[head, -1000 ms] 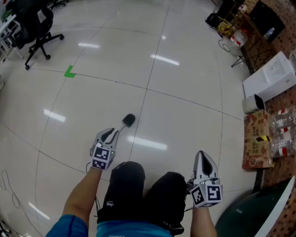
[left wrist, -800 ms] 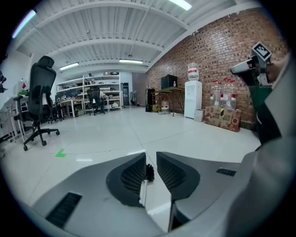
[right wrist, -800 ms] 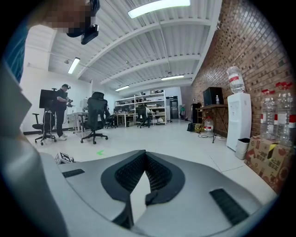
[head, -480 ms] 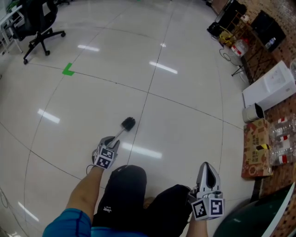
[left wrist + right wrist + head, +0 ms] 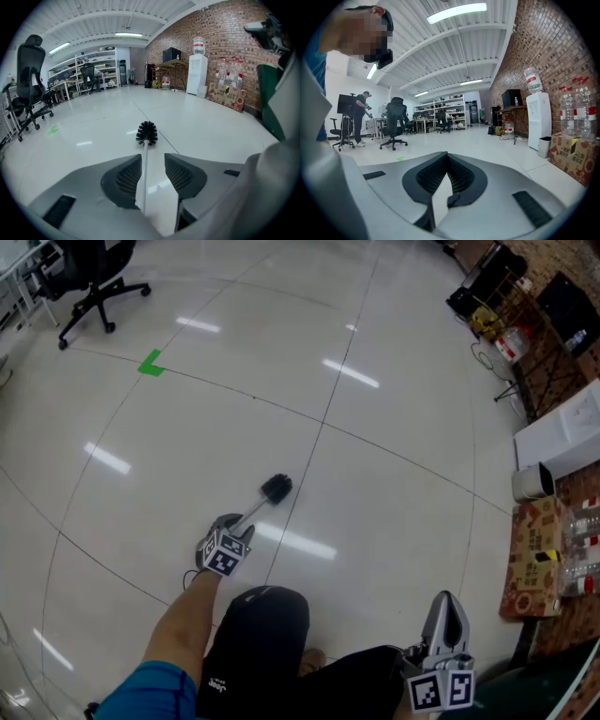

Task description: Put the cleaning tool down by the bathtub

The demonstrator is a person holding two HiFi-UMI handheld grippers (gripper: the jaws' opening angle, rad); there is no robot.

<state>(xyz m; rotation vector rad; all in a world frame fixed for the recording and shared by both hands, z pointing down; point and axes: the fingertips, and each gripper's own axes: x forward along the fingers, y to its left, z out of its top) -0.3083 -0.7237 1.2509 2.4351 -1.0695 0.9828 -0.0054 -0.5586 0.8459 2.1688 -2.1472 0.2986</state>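
Observation:
The cleaning tool is a toilet brush with a black bristle head and a white handle. Its head rests on the pale tiled floor. The handle runs back between the jaws of my left gripper, low over the floor. Those jaws have just been opening: in the left gripper view the handle lies along the left pad with a gap to the right pad. My right gripper hangs by the person's right knee, shut and empty. A dark green tub-like shape shows at the bottom right.
The person's dark-trousered knees are just behind both grippers. To the right stand a cardboard box, bottles, a white bin and a brick wall. An office chair and a green floor mark lie far left.
My left gripper has sunk toward the floor with the brush, whose head now touches the tiles, and its jaws have opened. The right gripper sits lower in the head view.

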